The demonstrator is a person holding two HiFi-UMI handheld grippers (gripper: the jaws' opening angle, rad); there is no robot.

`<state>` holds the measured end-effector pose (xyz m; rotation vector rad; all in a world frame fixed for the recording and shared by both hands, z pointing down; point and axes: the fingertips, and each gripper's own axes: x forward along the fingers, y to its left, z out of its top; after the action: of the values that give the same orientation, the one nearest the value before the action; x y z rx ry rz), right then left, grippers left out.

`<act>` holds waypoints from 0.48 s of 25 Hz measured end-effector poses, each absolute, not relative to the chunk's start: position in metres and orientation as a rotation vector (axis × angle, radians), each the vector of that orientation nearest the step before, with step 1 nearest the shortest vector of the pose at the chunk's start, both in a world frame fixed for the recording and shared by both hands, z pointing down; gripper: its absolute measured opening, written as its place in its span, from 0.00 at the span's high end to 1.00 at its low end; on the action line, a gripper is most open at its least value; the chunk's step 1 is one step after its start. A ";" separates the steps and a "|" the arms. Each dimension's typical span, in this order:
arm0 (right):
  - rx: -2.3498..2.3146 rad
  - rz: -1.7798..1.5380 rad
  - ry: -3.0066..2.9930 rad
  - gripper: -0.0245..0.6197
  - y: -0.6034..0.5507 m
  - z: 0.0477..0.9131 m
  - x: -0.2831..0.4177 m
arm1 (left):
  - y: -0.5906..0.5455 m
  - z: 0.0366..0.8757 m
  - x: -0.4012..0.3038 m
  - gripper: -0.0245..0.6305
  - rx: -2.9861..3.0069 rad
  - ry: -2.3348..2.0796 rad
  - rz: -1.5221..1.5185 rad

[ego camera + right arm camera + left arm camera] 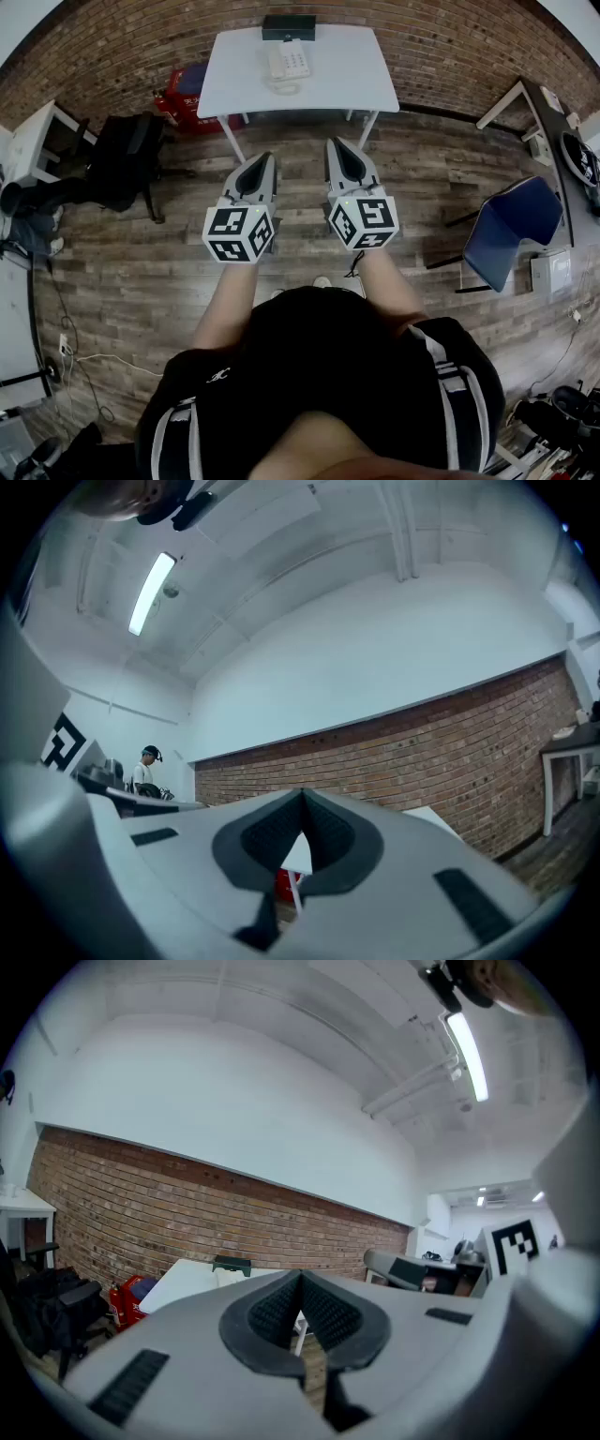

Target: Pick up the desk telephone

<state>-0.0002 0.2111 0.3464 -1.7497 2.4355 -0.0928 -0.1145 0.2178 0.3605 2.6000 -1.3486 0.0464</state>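
Here, the phone (287, 62) sits near the far edge of the table (347, 80). The left gripper (265, 161) and right gripper (337, 145) hover side by side, well short of it, jaws pressed together on nothing.

The white desk telephone (287, 62) lies flat near the white table's (347, 75) far edge.

We face a table (328, 84) set against the brick wall (450, 47). The desk telephone (287, 62) sits on the table's far side, with a box (289, 26) just behind it. A bag (183, 94) lies on the floor to the table's left. Our left gripper (270, 157) and right gripper (336, 142) hang side by side before the table, well apart from it, between one chair (127, 159) at left and another chair (511, 230) at right.
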 end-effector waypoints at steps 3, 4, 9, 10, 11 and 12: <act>-1.743 -0.061 2.449 0.97 0.219 0.345 0.009 | 0.222 0.352 -0.103 0.96 2.636 -1.383 0.063; -1.741 -0.062 2.450 0.97 0.221 0.346 0.012 | 0.223 0.350 -0.100 0.96 2.640 -1.393 0.065; -1.709 -0.100 2.469 0.97 0.225 0.348 0.022 | 0.228 0.347 -0.089 0.96 2.645 -1.442 0.073; -1.702 -0.106 2.477 0.97 0.226 0.348 0.023 | 0.230 0.346 -0.087 0.96 2.647 -1.447 0.074; -1.696 -0.108 2.485 0.97 0.227 0.348 0.024 | 0.230 0.346 -0.084 0.96 2.645 -1.451 0.074; -1.689 -0.108 2.491 0.97 0.228 0.348 0.025 | 0.231 0.347 -0.082 0.96 2.641 -1.454 0.073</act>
<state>0.0248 0.2278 0.3480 -1.6894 2.4913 -0.1077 -0.0820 0.2311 0.3467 2.6414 -1.4539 0.0732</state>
